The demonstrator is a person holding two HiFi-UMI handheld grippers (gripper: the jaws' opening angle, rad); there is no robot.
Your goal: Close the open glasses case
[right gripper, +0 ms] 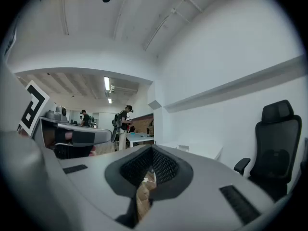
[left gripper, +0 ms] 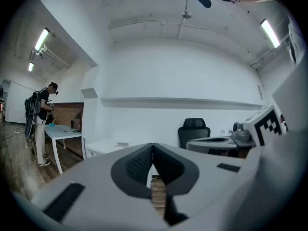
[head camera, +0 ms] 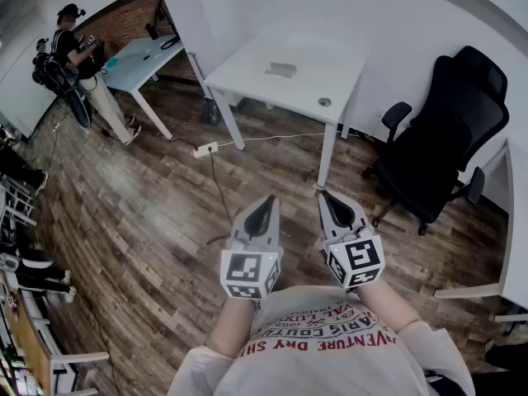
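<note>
A small grey object point(head camera: 280, 70), too far off to tell whether it is the glasses case or open, lies on the white table point(head camera: 247, 64) ahead of me. It also shows as a small box point(left gripper: 121, 144) in the left gripper view and a pale box point(right gripper: 183, 148) in the right gripper view. My left gripper point(head camera: 266, 200) and right gripper point(head camera: 323, 194) are held side by side near my chest, over the wooden floor, well short of the table. Both are shut with nothing between their fingers. In their own views, the left gripper point(left gripper: 152, 146) and right gripper point(right gripper: 152, 149) have jaws pressed together.
A black office chair point(head camera: 437, 147) stands right of the white table. A power strip point(head camera: 205, 149) and its cable lie on the floor before the table. A person point(head camera: 78, 64) stands at a pale blue table point(head camera: 144, 60) at far left. Another white desk point(head camera: 516, 221) edges the right.
</note>
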